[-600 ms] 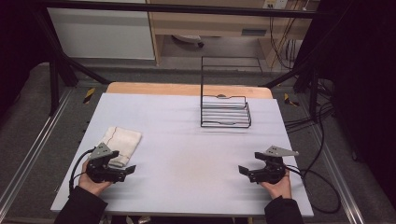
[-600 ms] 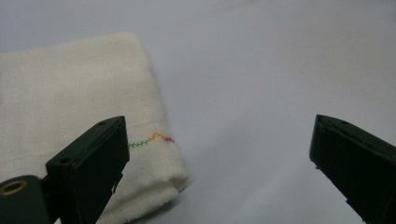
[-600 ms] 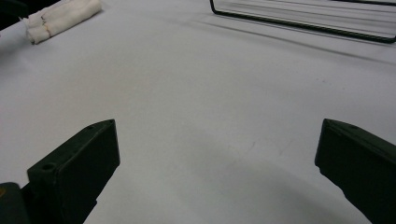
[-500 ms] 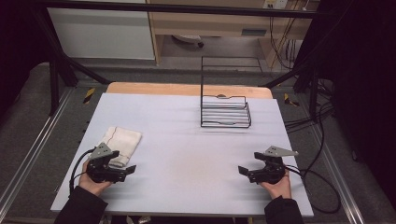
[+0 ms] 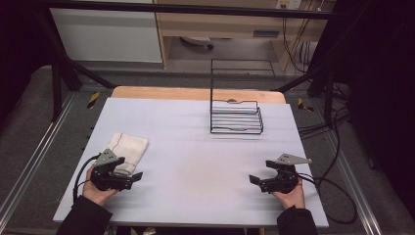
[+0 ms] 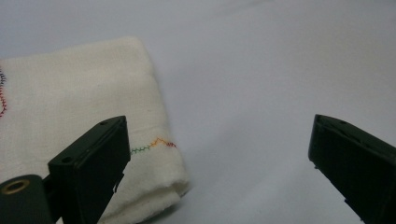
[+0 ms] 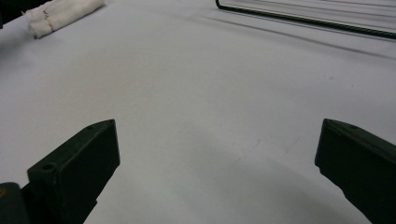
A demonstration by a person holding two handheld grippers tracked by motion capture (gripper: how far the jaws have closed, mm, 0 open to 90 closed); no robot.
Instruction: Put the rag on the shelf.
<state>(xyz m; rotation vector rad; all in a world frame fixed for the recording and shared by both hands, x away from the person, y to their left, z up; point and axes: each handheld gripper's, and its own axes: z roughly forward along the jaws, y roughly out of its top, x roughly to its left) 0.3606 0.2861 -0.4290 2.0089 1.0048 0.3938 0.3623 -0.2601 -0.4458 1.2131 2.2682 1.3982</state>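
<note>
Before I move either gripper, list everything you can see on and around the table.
Folded cloth: one, cream with coloured stitching, near left of the table, beside the left gripper.
Wire rack: one, black, far right of centre, with a tall upright back.
Table: one, pale grey top, wooden strip along the far edge.
Cabinet: one, white, on the floor beyond the table.
Cables: several, black, on the floor at right.
Left gripper: one, black, jaws open, near left edge.
Right gripper: one, black, jaws open, near right edge.
</note>
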